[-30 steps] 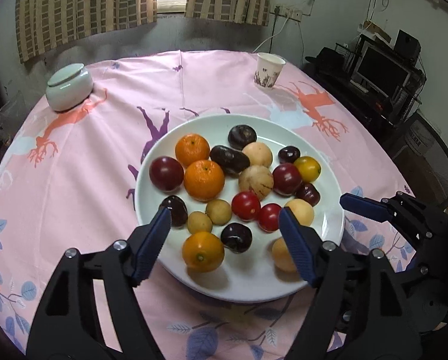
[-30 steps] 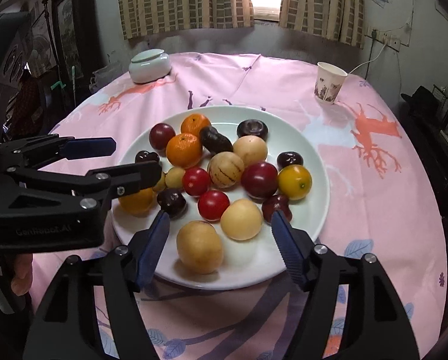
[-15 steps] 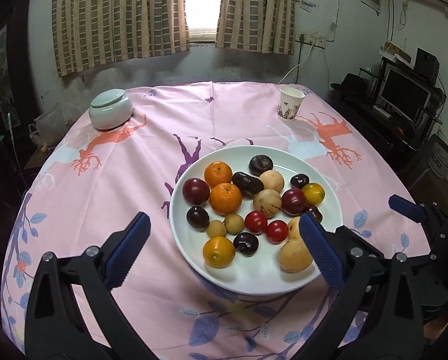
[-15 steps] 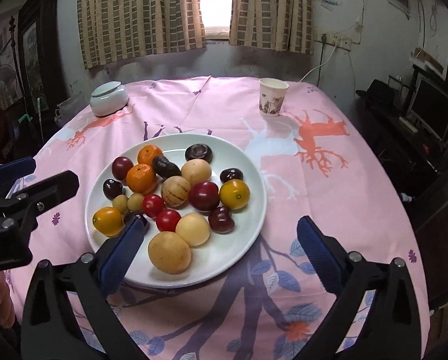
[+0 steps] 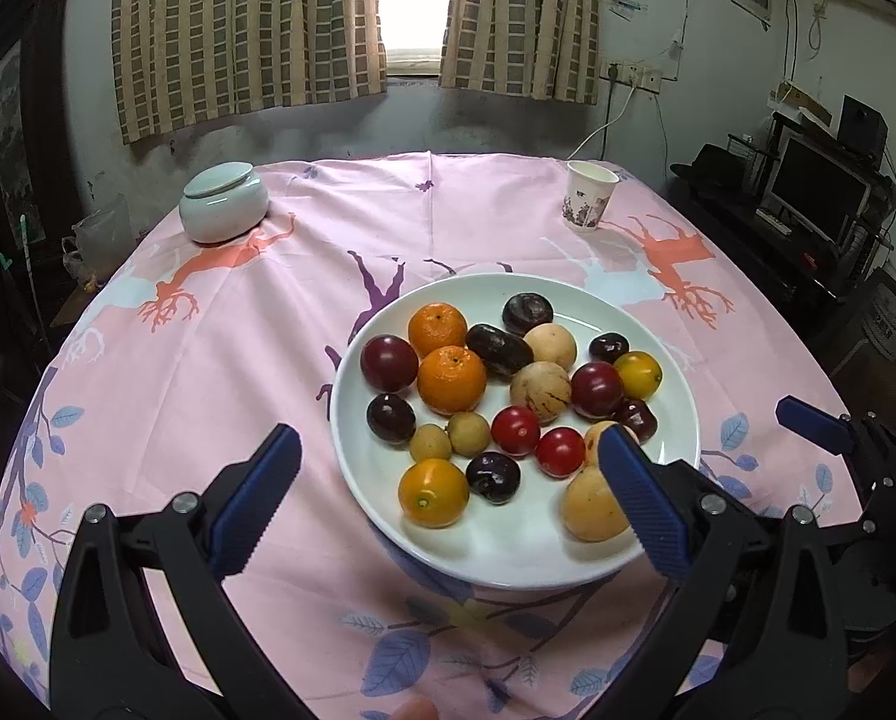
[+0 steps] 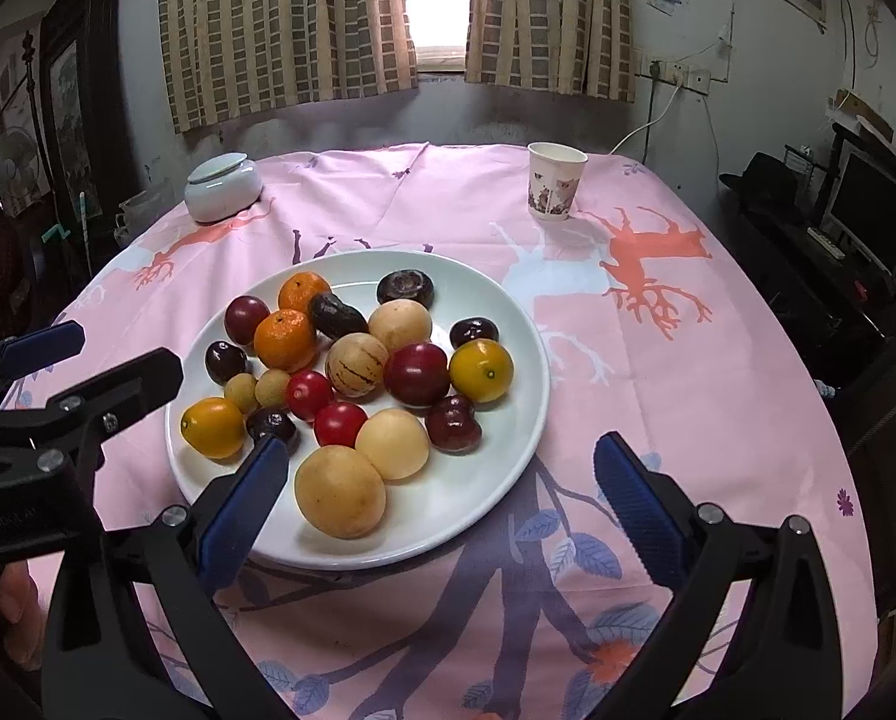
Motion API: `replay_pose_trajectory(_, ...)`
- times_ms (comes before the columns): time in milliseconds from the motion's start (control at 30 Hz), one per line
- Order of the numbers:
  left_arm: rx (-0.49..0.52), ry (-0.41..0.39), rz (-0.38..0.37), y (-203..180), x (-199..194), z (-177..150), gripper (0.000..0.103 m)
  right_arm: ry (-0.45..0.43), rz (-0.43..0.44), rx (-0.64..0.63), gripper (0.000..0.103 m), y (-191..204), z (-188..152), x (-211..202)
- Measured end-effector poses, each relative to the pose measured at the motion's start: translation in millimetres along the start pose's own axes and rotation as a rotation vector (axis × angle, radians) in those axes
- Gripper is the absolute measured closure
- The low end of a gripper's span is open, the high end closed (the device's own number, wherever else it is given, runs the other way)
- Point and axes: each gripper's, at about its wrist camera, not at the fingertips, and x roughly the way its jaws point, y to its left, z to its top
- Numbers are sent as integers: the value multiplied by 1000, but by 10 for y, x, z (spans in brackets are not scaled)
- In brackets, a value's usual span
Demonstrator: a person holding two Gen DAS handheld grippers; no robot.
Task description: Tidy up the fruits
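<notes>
Both grippers spread wide, empty. Fruits heaped on white plate [image 6: 508, 324], table centre. Right gripper [image 6: 436, 498] nearer: tan round fruit [image 6: 340, 499] just ahead, between its fingers. Left gripper [image 5: 448, 498] beside plate's left rim.

You saw a white plate [image 5: 676, 420] at centre frame holding orange tangerines [image 5: 451, 378], dark purple plums [image 5: 388, 363], red tomatoes [image 5: 515, 430] and a tan, purple-streaked melon [image 5: 540, 391]. The bench cloth [image 5: 220, 372] was pink, printed with orange and purple deer and blue leaves. Upper left sat a pale green jar [image 5: 223, 201]. The curtains [image 5: 244, 30] were brown-and-beige checked.
</notes>
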Motion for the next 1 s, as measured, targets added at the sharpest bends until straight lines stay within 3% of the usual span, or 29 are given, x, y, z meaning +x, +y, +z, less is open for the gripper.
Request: replay_pose_trajectory(1000,6,-8,30,-4,48,-128,2,43,34,28,1,-63,-75,49)
